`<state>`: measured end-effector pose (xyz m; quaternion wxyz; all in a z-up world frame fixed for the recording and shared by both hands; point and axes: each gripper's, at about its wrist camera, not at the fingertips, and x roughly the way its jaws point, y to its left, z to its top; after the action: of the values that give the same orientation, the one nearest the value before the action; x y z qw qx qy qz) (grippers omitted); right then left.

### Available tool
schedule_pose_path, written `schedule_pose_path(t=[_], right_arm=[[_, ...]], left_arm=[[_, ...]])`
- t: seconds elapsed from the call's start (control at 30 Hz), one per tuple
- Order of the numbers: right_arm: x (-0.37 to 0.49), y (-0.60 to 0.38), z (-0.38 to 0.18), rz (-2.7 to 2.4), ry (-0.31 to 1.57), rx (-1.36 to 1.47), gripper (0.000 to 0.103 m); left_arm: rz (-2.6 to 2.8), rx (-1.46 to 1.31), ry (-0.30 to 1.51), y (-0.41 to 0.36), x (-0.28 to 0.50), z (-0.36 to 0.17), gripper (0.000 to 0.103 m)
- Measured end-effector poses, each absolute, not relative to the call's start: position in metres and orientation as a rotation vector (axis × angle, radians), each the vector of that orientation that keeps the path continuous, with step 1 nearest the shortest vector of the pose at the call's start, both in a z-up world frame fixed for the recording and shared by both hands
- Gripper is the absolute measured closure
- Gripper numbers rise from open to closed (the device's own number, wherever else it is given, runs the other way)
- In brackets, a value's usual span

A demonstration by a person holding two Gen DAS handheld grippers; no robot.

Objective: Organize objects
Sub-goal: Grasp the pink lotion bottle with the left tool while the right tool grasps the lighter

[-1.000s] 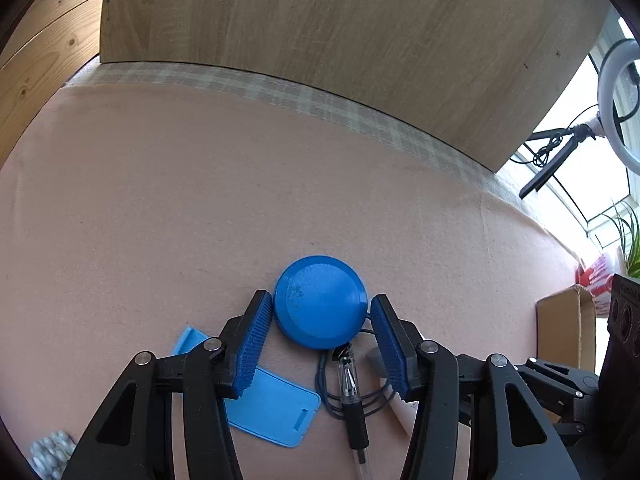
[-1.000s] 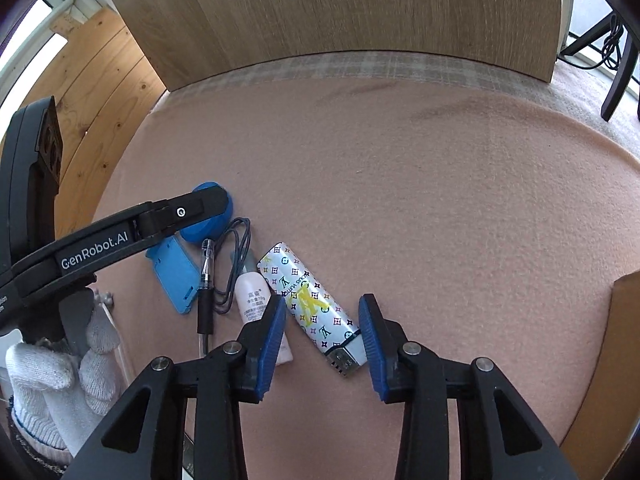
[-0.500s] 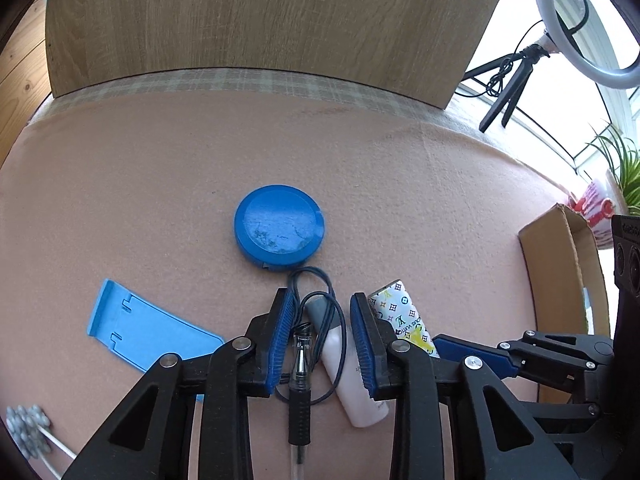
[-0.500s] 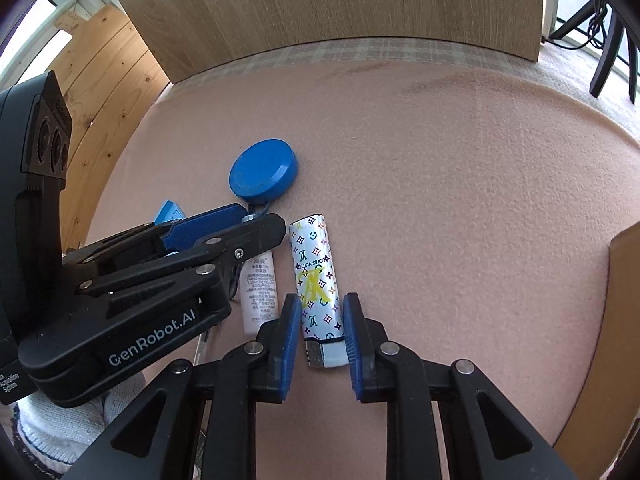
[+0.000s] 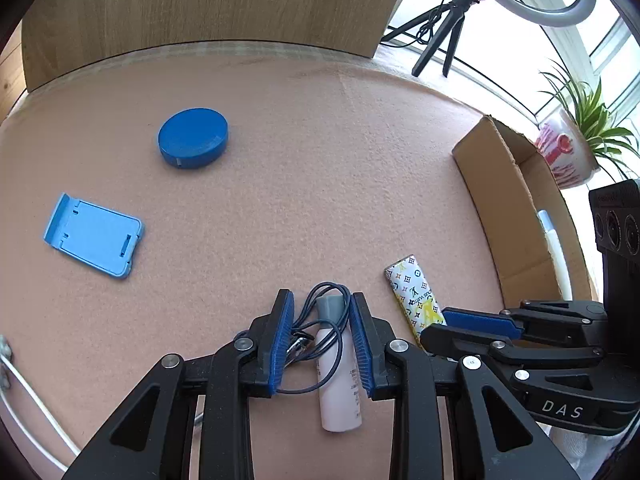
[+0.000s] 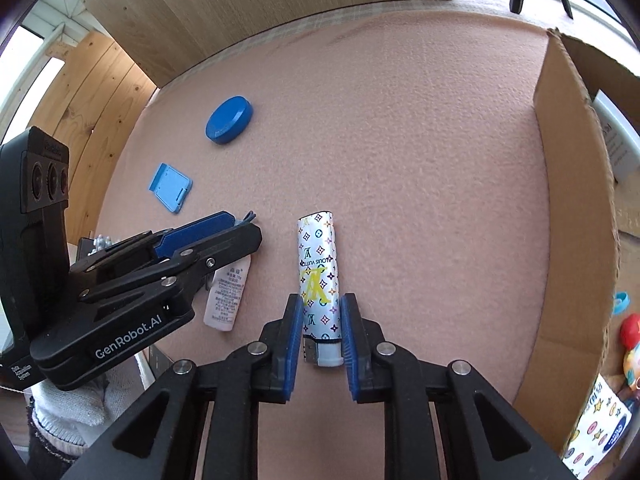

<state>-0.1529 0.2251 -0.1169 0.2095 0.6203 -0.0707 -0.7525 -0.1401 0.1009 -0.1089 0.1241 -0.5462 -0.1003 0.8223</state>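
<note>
With the left tool [image 5: 322, 336] clamped on the pale pink tube [image 5: 339, 380] and dark cord, and the right tool [image 6: 320, 334] pinching the monogram-printed lighter [image 6: 319, 276], lift both straight off the pink worktop [image 5: 300, 160] toward the cardboard box [image 6: 576, 216] nearby, watching the dangling cord.

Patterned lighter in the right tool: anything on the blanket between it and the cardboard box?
Nothing visible. The patterned lighter sits clamped in the right tool, and only bare pink blanket lies between it and the cardboard box wall; the other items lie on the opposite side.
</note>
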Motion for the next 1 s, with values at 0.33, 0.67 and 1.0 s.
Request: schedule_pose_path(t=[0.33,0.67,1.0], right_arm=[[-0.136,0.24,-0.105,-2.158,-0.14,1.697,0.086],[-0.135,0.24,-0.101,-2.164,-0.169,1.688,0.082],[-0.136,0.24,-0.105,-2.164,-0.165,1.694,0.082]], left_arm=[[2.523,-1.506,-0.353,0.058,-0.106,-0.07,0.051],[2.397,-1.542,-0.258,0.093,-0.075,-0.079,0.06],[2.373,-1.603,-0.158,0.12,-0.08,-0.098,0.061]])
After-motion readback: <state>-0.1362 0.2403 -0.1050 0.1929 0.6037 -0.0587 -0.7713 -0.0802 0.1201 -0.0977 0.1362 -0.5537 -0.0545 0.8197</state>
